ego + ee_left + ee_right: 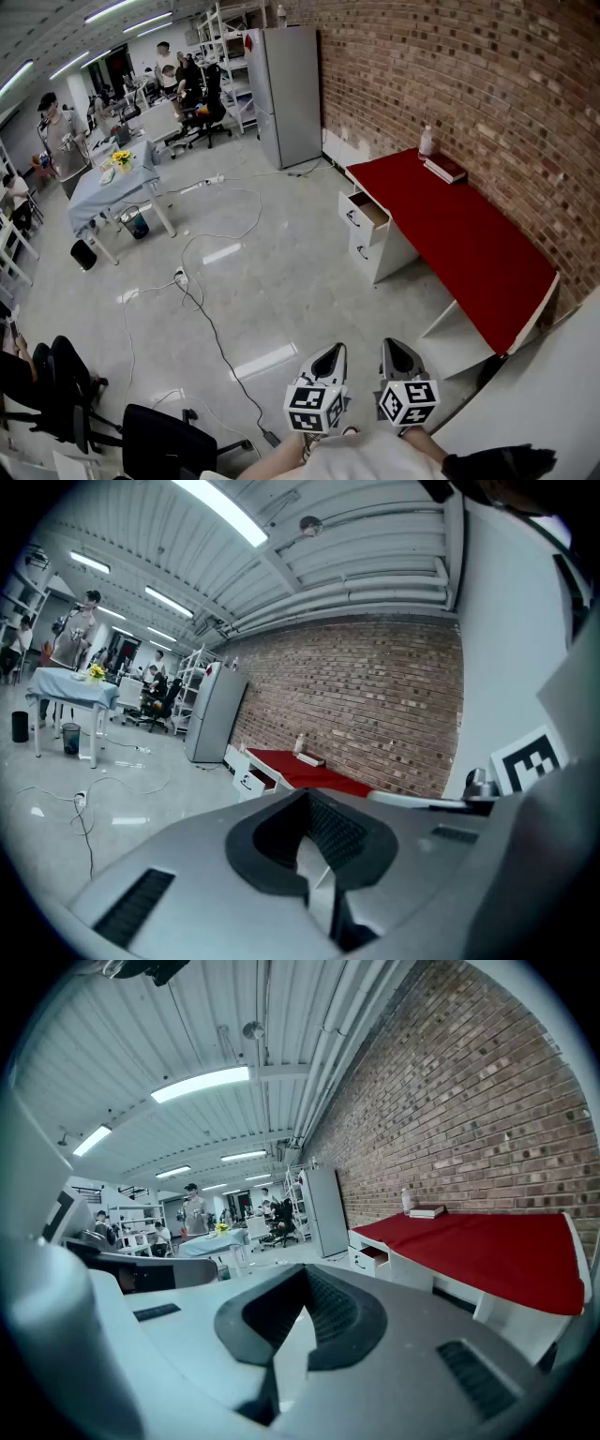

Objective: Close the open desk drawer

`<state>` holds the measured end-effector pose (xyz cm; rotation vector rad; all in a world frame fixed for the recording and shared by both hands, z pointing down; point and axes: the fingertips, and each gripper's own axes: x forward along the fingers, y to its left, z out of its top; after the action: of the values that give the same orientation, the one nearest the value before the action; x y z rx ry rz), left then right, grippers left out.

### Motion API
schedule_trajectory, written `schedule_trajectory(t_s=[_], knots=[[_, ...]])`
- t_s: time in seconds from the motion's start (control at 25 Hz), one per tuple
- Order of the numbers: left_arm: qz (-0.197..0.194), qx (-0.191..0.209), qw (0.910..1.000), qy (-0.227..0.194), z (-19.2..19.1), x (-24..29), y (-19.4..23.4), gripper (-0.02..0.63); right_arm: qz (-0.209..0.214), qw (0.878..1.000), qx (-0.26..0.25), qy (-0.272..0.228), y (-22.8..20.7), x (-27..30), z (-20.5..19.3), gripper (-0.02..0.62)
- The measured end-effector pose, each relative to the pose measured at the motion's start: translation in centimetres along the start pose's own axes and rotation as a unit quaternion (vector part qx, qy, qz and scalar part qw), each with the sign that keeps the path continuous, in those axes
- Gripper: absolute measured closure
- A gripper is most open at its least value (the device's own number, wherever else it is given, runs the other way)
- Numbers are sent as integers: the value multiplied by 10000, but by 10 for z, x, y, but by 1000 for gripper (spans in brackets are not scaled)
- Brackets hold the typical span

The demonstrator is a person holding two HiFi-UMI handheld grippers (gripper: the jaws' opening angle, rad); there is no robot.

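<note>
1. The left gripper (329, 351) is held low over the floor (281, 281), its jaws pressed together with nothing between them.
2. The right gripper (395, 347) is just beside it, its jaws likewise closed and empty.
3. The drawer (366, 214), the upper one under the far end of the red-topped table (459, 234), stands pulled out past the table's front edge, well apart from both grippers.
4. A book (444, 168) and a bottle (427, 141) sit at the table's far corner against the brick wall (487, 84).

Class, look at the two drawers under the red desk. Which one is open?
The upper drawer is open. It is pulled out from the desk so that its inside shows, while the lower drawer sits shut beneath it.
</note>
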<state>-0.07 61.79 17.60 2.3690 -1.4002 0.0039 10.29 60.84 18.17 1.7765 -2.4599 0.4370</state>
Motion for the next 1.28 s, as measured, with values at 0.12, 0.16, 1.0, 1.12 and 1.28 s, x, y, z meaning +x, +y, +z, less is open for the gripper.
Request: schedule_trajectory(t_s=[0.12,0.16,1.0,1.12,1.28], knots=[[-7,-39,10000,1,0,-1,4,597,-14,10000,-33,0,3,2,-2,597],[-9,-42,10000,-4,0,-2,5,597,-17,10000,-41,5,4,2,-3,597],[-157,175,9997,-108,31,-1,68,597,-287,9995,9,-136,29,56,9,597],[-172,149,9997,-124,33,0,81,597,-332,9993,48,-137,32,64,6,597],[-187,37,9998,-46,25,3,89,597,-493,9987,106,62,24,69,-10,597]])
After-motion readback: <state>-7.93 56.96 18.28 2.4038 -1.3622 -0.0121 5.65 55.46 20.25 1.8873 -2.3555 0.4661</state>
